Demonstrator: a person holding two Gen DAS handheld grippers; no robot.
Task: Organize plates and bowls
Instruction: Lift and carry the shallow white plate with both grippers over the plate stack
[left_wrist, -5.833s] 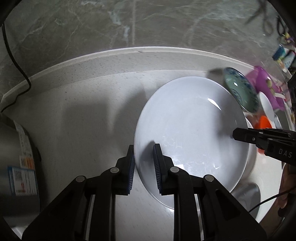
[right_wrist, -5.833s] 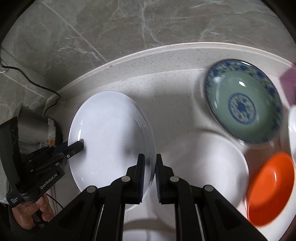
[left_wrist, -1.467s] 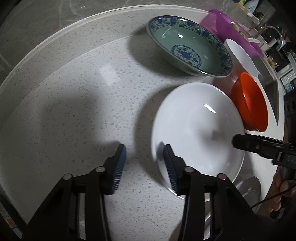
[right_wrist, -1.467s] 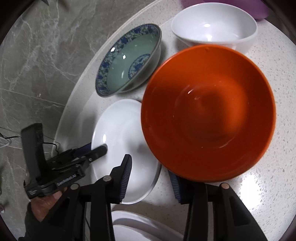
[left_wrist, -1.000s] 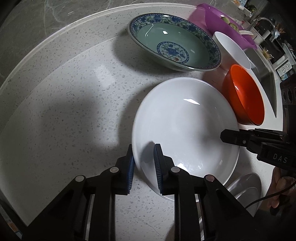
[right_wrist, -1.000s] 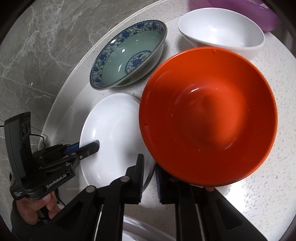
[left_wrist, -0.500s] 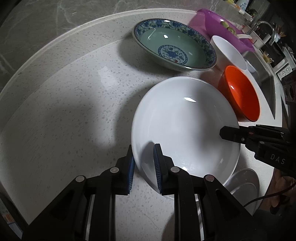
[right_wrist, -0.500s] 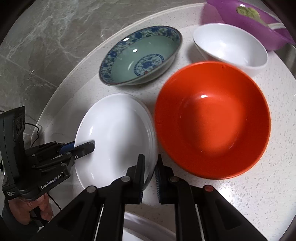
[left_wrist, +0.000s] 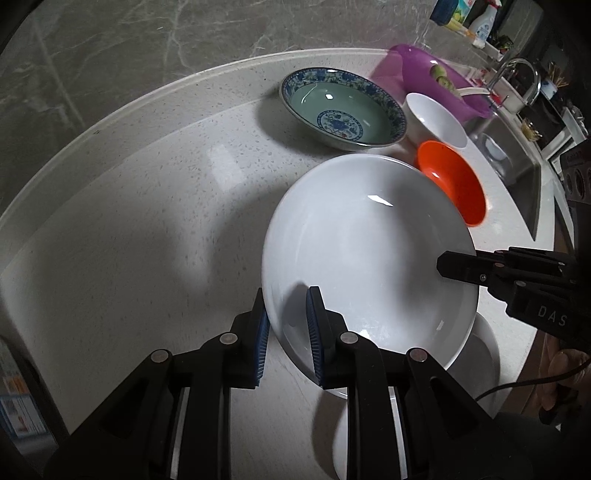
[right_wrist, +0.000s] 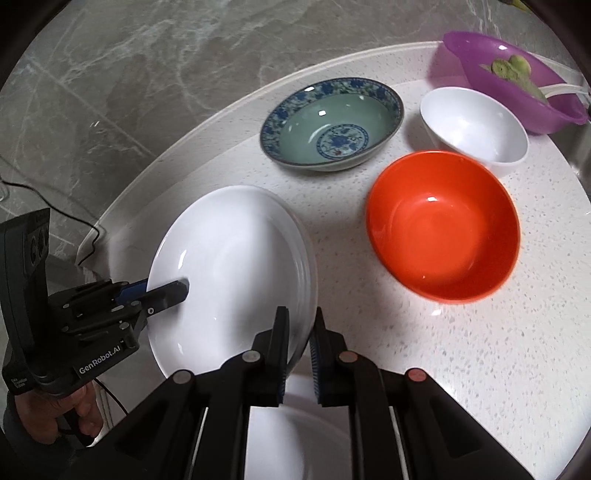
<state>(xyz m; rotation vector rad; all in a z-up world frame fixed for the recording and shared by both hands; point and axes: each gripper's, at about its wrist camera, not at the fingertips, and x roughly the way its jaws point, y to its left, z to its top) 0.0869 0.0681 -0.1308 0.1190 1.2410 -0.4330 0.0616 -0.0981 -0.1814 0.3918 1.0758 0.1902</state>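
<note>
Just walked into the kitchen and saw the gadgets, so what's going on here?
A person is sorting dishes on a speckled countertop with a handheld gripper in each hand. The left gripper and right gripper are both clamped on opposite rims of one white plate, holding it up off the counter. Another white dish lies just below it. Further back sit an orange bowl, a white bowl, a blue-patterned green bowl and a purple basin, all untouched.
</note>
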